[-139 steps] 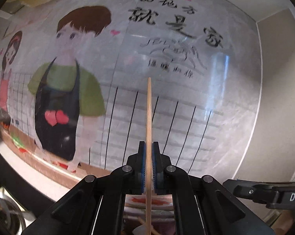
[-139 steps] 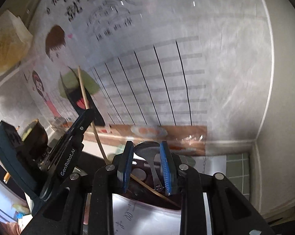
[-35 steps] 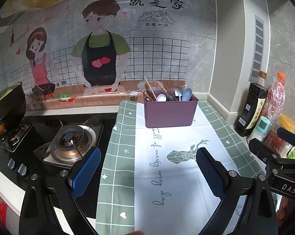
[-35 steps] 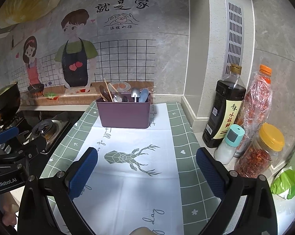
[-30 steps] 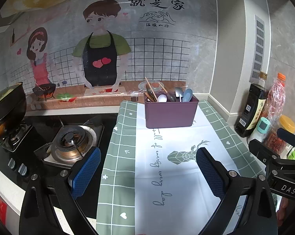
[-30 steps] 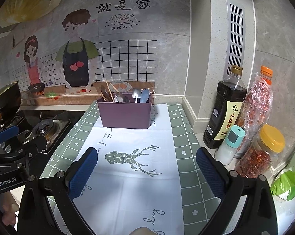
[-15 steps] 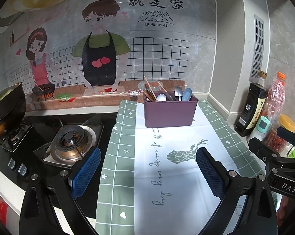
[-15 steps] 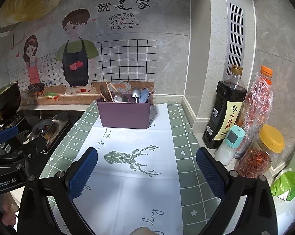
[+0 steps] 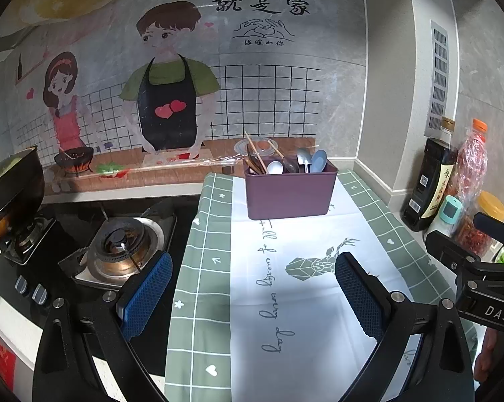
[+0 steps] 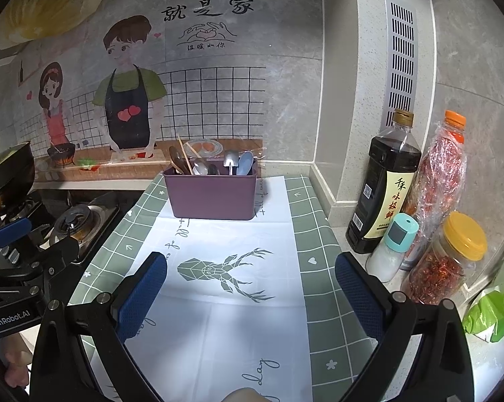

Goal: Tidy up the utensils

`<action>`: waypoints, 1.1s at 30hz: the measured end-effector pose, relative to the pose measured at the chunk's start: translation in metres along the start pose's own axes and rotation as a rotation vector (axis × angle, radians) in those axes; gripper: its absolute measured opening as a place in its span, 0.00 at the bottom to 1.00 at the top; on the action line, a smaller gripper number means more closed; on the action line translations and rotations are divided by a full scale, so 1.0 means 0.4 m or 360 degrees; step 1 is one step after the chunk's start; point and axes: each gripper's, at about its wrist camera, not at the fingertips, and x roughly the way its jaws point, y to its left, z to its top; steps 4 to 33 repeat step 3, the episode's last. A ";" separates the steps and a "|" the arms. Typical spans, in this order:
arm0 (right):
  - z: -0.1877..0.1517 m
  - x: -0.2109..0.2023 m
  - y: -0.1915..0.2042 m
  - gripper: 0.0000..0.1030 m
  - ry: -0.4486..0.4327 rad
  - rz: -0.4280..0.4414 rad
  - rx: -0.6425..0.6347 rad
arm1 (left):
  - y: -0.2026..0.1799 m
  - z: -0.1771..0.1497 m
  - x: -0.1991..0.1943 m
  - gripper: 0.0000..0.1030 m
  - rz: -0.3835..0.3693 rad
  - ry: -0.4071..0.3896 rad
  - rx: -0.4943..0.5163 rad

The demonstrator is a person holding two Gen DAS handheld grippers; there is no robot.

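Both tongs hang wide open and empty above the cloth-covered surface [image 9: 285, 301]: the left tongs [image 9: 252, 288] and the right tongs [image 10: 250, 288]. Beyond them, at the far end of the cloth near the wall, stands the purple holder [image 10: 213, 194] with chopsticks [image 10: 185, 154] and spoons [image 10: 245, 164] upright inside. Condiment bottles [image 10: 384, 187] stand to the right, a gas stove [image 9: 121, 244] to the left.

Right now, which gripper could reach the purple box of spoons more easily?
Probably the left gripper: the purple box sits nearly straight ahead of it. From the right gripper it lies off to the left. Both are open and empty.
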 end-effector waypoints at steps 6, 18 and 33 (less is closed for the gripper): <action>0.000 0.000 0.001 0.97 -0.0001 -0.0002 0.0001 | 0.004 -0.002 0.003 0.95 -0.0008 -0.0009 0.0032; 0.000 0.000 0.001 0.97 -0.0001 -0.0002 0.0001 | 0.004 -0.002 0.003 0.95 -0.0008 -0.0009 0.0032; 0.000 0.000 0.001 0.97 -0.0001 -0.0002 0.0001 | 0.004 -0.002 0.003 0.95 -0.0008 -0.0009 0.0032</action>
